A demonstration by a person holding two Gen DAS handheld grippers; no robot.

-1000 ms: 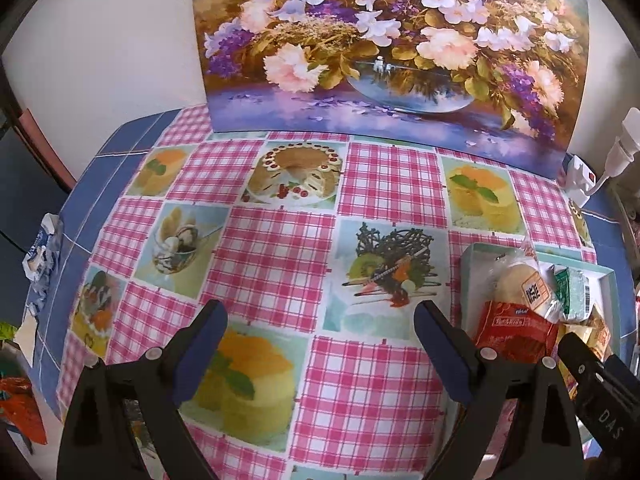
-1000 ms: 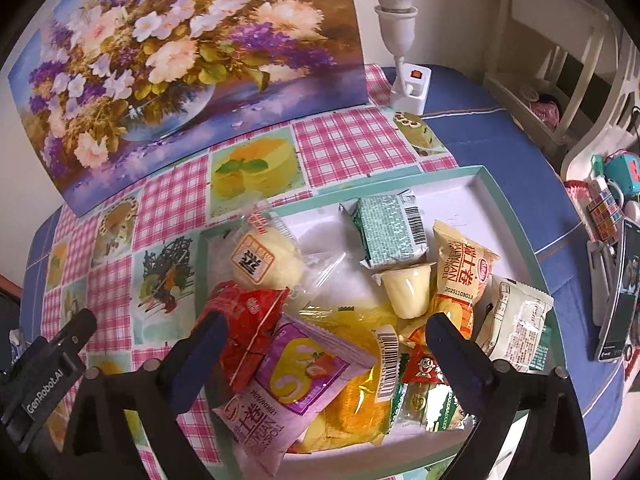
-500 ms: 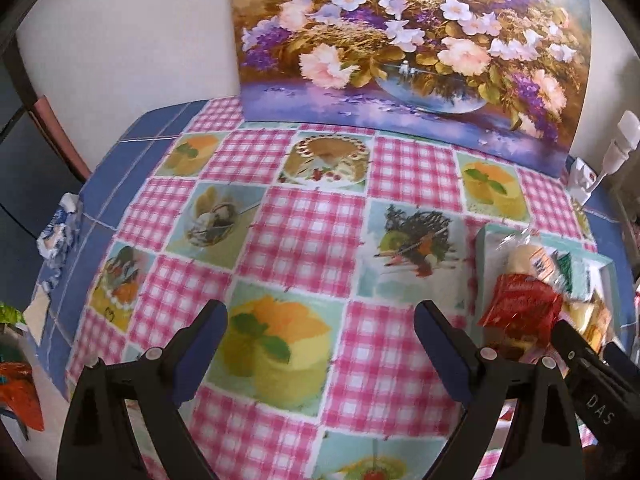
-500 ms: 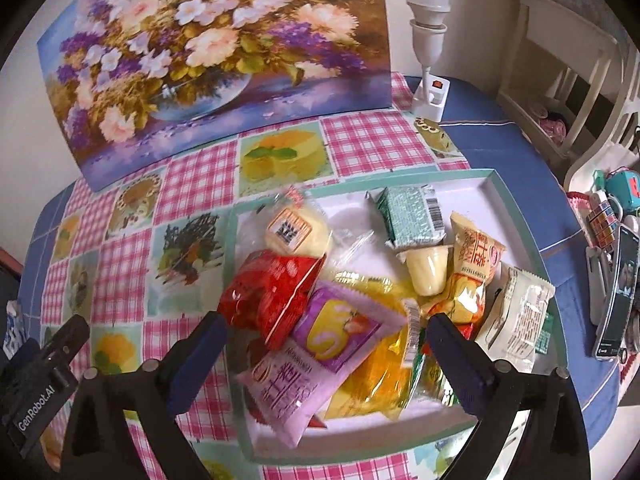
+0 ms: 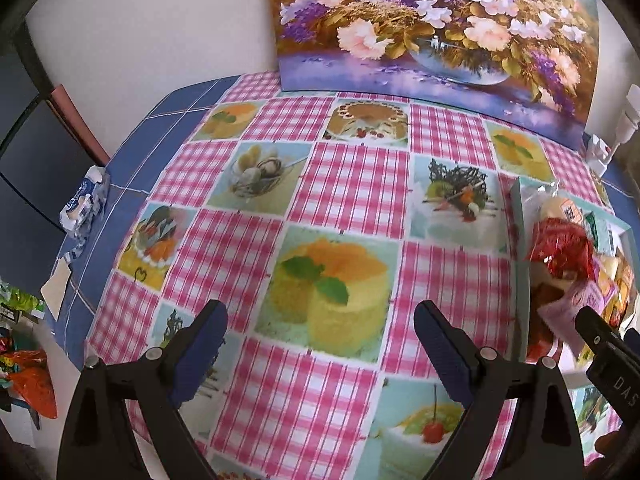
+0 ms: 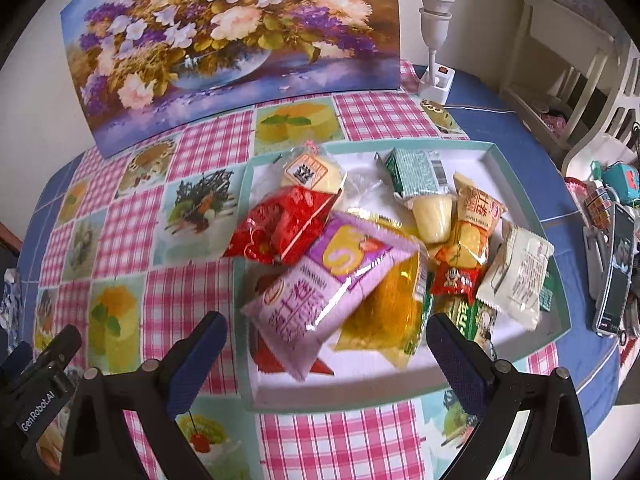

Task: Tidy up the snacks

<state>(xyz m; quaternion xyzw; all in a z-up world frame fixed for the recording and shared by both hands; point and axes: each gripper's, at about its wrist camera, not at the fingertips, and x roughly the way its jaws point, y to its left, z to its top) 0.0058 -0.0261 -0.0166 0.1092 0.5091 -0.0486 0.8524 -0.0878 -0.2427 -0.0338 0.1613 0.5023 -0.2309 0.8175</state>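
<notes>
At the bottom of each wrist view we are holding both tools with jaws spread wide and nothing between them: the left gripper point(image 5: 320, 342) over bare checked tablecloth point(image 5: 352, 184), the right gripper point(image 6: 326, 354) over the near edge of the tray point(image 6: 516, 160). Mid-frame in the right view, snacks are lying piled in that tray, a purple packet point(image 6: 320, 284) on top. At the top, a flower painting point(image 6: 232, 40) is leaning against the wall.
</notes>
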